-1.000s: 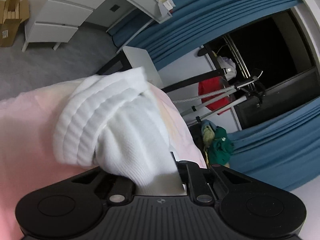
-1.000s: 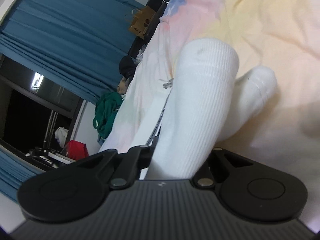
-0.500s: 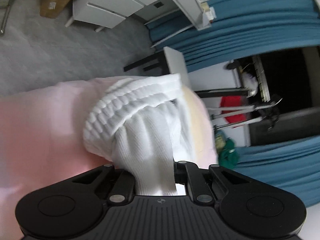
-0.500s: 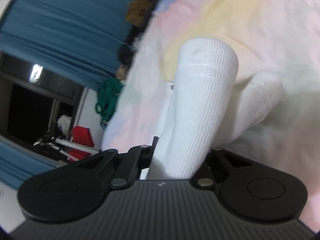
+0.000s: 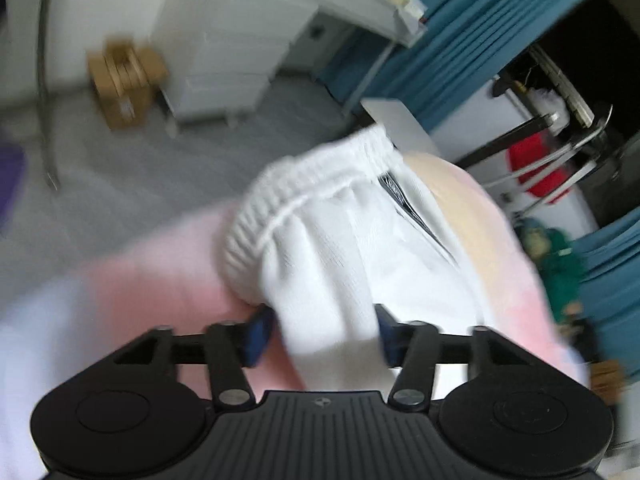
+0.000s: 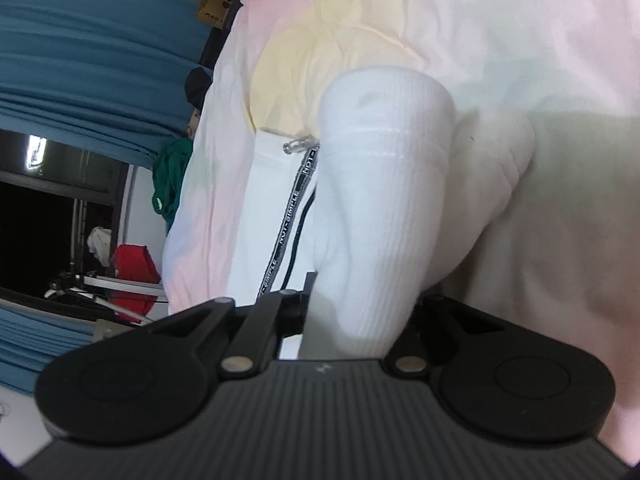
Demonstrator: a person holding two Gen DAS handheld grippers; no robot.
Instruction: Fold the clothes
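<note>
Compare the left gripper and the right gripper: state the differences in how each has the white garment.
The left gripper has its jaws opening, blue pads apart from the white garment; the right gripper is clamped shut on it. Left faces the ribbed waistband, right a ribbed cuff. Both hold it over the pastel sheet.

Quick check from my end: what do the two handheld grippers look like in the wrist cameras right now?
Both are matte black plastic. Each has a ribbed central body, a round raised disc at either side, and jointed link bars with silver pivot pins. A small white mark sits at the top centre of the ribbing. The left gripper shows blue pads on its fingers; the right gripper shows no pads. No cables visible.
</note>
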